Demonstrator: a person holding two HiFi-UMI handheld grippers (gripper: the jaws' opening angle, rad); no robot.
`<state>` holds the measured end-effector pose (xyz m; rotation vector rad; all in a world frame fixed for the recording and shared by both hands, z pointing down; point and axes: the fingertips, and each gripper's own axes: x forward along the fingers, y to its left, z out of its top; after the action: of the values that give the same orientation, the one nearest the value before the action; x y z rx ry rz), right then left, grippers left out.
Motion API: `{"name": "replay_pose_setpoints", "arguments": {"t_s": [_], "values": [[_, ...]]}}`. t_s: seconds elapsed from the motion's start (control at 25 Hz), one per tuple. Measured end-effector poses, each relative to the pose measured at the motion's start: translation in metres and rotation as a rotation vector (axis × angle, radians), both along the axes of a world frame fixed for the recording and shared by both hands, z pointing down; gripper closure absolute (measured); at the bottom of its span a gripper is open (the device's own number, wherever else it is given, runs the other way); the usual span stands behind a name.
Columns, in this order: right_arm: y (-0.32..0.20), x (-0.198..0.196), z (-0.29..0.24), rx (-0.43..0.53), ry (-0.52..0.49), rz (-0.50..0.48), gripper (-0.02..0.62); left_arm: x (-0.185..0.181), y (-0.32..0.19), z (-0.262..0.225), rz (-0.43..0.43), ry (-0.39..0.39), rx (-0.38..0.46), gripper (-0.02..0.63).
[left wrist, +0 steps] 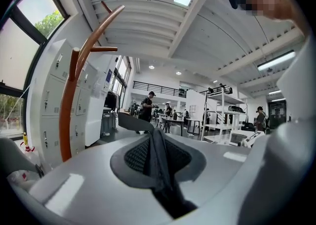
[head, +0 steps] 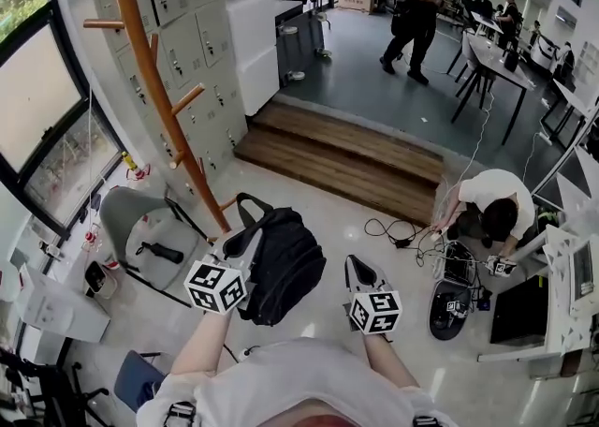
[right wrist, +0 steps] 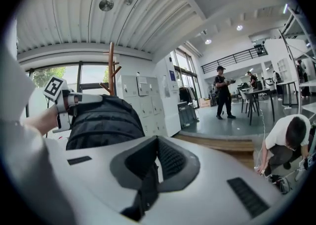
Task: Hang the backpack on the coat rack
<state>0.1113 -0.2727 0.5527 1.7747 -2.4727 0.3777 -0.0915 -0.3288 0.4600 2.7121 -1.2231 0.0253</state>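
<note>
Left gripper (head: 236, 245) is pinching the black fabric backpack (head: 285, 266) by its strap (left wrist: 157, 155) beside the wooden coat rack (head: 161, 97), still unhung; right gripper (head: 357, 268) pressed together, empty.

You stand in an open-plan office-lab, grey staff lockers (head: 201, 32), long desks (head: 501, 65), equipment shelving (left wrist: 224, 113), mezzanine railing (right wrist: 237, 56), cables (head: 393, 228) trailing across your floor.
</note>
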Motion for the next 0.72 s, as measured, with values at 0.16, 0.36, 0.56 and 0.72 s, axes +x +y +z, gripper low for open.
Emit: {"name": "replay_pose_setpoints", "arguments": {"t_s": [0.16, 0.36, 0.56, 0.72], "values": [[-0.002, -0.001, 0.0, 0.002, 0.002, 0.004, 0.586, -0.001, -0.014, -0.031, 0.023, 0.005, 0.034, 0.557], [-0.005, -0.004, 0.002, -0.001, -0.006, 0.004, 0.586, -0.01, -0.032, -0.076, 0.04, 0.004, 0.085, 0.557], [-0.006, 0.001, 0.01, -0.025, -0.021, 0.017, 0.586, -0.017, -0.053, -0.109, 0.034, -0.013, 0.11, 0.557], [-0.007, 0.001, 0.01, -0.025, -0.027, 0.013, 0.586, -0.02, -0.061, -0.142, 0.018, -0.05, 0.17, 0.557]]}}
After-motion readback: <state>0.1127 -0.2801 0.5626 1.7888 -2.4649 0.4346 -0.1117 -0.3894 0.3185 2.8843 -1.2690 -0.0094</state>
